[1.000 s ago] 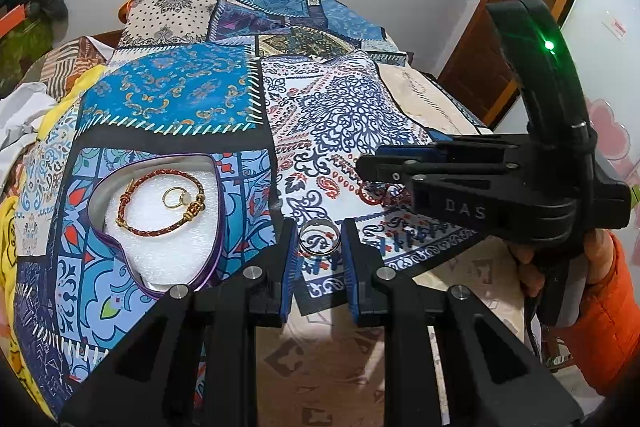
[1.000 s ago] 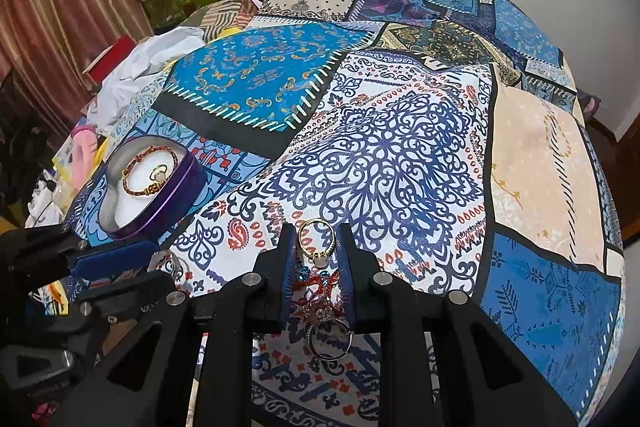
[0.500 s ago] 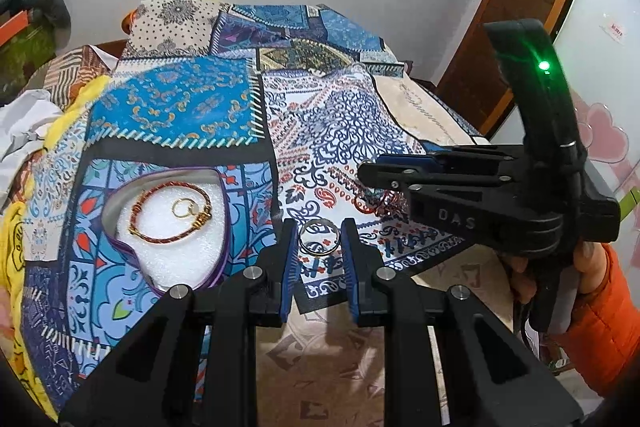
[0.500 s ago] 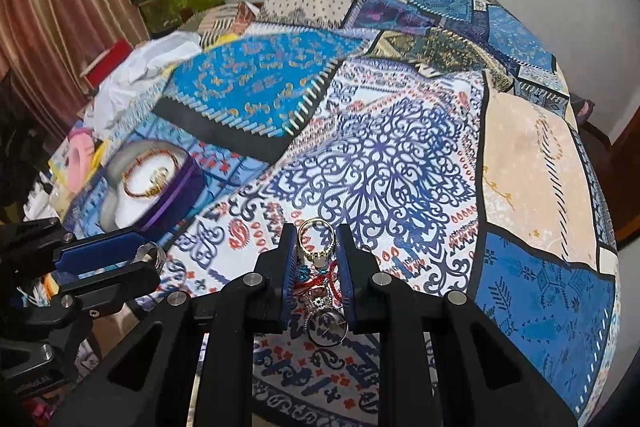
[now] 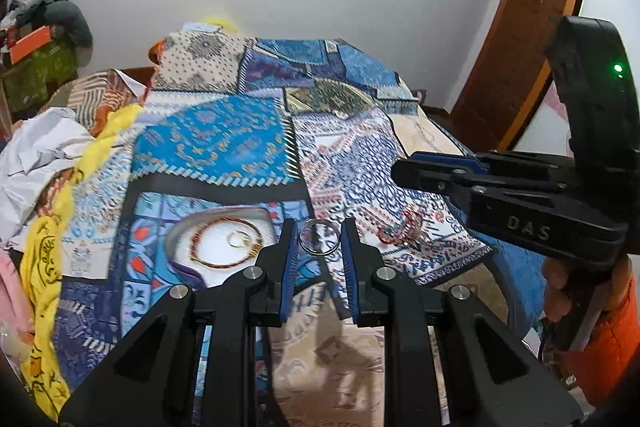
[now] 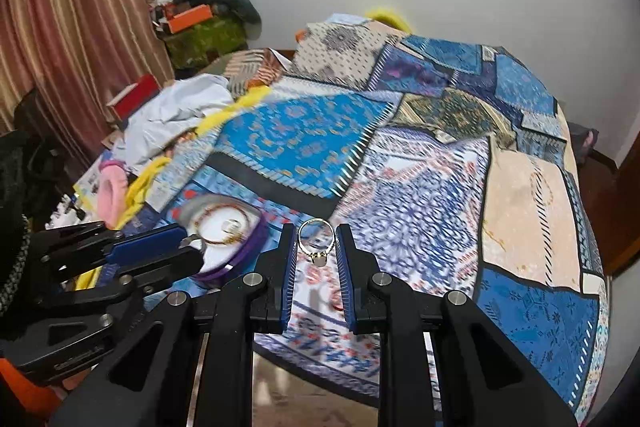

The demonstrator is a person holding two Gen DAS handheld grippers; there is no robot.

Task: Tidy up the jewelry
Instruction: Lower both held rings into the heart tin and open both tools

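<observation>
My left gripper (image 5: 319, 235) is shut on a silver ring (image 5: 319, 236), held above the patterned cloth. My right gripper (image 6: 317, 242) is shut on a gold ring with a stone (image 6: 316, 242), also lifted. A purple heart-shaped box (image 5: 224, 243) with white foam lies left of the left gripper and holds a red-gold bracelet (image 5: 208, 237) and a small gold ring (image 5: 237, 239). The box also shows in the right wrist view (image 6: 224, 239). A tangle of red jewelry (image 5: 404, 231) lies on the cloth under the right gripper's body (image 5: 520, 195).
The bed is covered with blue patterned cloths (image 5: 216, 143). White and yellow clothes (image 5: 44, 155) are piled at the left edge. The left gripper shows at the lower left of the right wrist view (image 6: 152, 255). A door (image 5: 532, 27) stands at right.
Both grippers have risen and tilted up with their rings. The gold ring has come clear of the red jewelry, which stays on the cloth.
</observation>
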